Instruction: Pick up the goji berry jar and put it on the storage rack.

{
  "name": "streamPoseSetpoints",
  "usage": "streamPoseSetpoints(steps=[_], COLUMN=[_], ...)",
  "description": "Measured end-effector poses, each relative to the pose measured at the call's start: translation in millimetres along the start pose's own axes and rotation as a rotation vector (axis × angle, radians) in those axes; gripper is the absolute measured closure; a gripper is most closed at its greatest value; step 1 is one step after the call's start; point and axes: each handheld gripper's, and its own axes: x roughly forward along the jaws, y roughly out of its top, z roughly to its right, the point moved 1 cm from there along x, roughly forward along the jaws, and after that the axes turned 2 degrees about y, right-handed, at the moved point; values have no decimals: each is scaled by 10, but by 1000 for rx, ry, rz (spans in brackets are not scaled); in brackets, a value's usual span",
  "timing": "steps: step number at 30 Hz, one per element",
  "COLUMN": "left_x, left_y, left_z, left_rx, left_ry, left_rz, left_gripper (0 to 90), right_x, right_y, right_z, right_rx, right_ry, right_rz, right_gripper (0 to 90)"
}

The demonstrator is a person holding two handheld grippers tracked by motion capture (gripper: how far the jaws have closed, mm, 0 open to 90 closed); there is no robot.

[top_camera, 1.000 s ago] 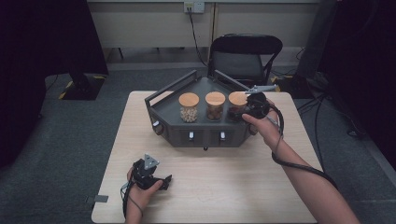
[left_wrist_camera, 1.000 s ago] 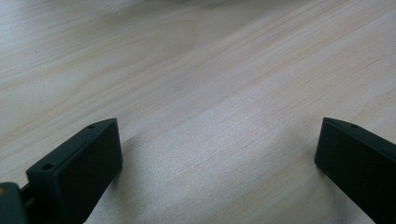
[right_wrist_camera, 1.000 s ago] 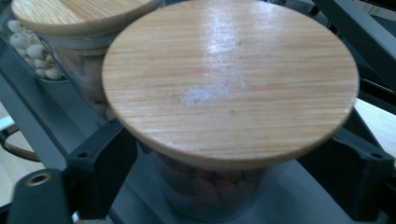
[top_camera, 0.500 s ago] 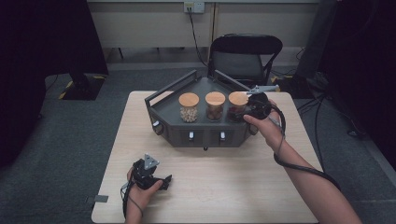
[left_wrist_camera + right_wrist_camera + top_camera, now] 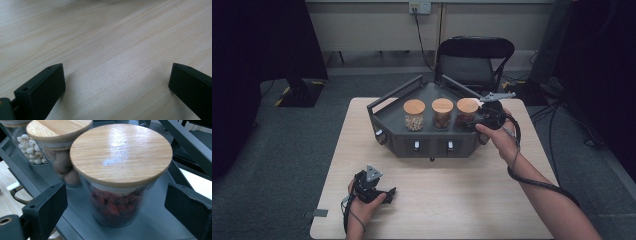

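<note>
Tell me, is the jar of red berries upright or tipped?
Upright: the jar stands on the tray, its wooden lid level on top.

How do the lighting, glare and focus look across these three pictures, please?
High view: room edges fall dark, table evenly lit, slightly soft. Right gripper view: a white glare patch on the wooden lid of the red-filled jar; the far jars blur a little. Left gripper view: the near wood grain is sharp, the far edge blurred.
</note>
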Motion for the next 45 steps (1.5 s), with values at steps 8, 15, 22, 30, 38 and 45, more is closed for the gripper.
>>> streamPoseSetpoints(steps=[8, 15, 22, 30, 38, 45], left_x=[1, 1, 1, 1, 1, 1], left_y=[-3, -3, -3, -3, -2, -2], left_z=[0, 0, 0, 0, -1, -1], left_rx=[0, 0, 0, 0, 2, 2], left_ry=[0, 0, 0, 0, 0, 0], left_rz=[2, 2, 2, 2, 2, 2], left_gripper=[0, 0, 0, 0, 0, 0], right_x=[-69, -140, -177, -230, -260, -306], right_y=[-31, -74, -117, -193, -267, -311], right_z=[-11, -10, -13, -33, -31, -46], right_rx=[0, 6, 18, 28, 34, 27], right_ry=[18, 40, 45, 49, 64, 76], right_rz=[11, 22, 25, 44, 45, 50], right_gripper=[22, 15, 14, 16, 13, 11])
